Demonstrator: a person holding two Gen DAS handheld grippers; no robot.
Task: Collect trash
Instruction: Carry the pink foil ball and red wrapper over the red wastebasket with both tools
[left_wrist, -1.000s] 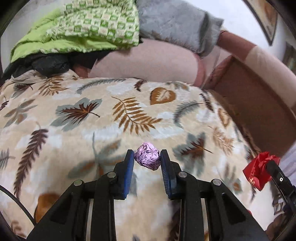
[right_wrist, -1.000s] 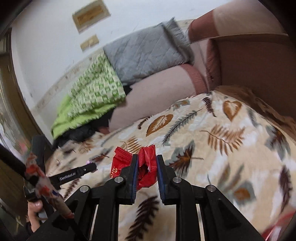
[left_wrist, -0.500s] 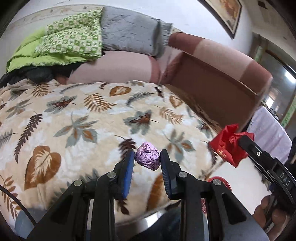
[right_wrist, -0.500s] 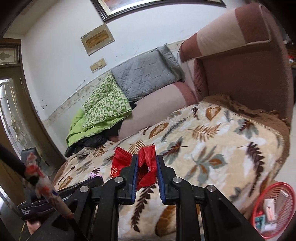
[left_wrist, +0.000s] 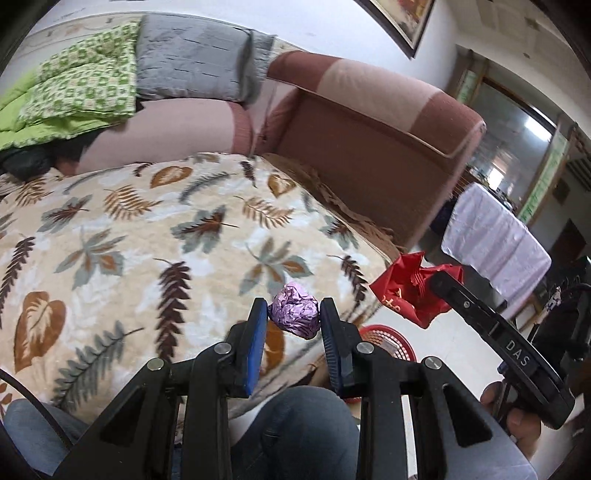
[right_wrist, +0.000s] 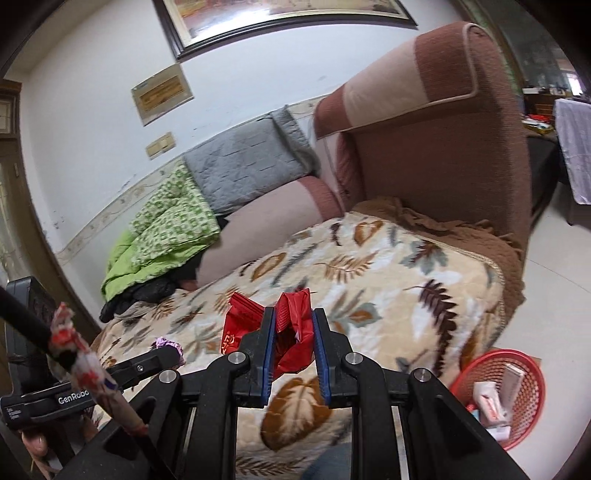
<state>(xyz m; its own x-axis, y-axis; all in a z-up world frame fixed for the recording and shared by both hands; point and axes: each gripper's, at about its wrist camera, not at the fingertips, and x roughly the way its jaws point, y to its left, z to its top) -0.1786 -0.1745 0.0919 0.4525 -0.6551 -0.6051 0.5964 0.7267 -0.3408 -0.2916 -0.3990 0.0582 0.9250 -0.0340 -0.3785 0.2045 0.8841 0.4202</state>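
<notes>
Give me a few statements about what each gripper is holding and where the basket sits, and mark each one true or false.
1. The left gripper is shut on a purple foil ball. True.
2. The right gripper is open and holds nothing. False: it grips a red wrapper.
3. The red basket sits on the floor beside the bed. True.
4. The red basket has nothing in it. False: it holds several packets.
5. The blanket has a leaf pattern. True.
</notes>
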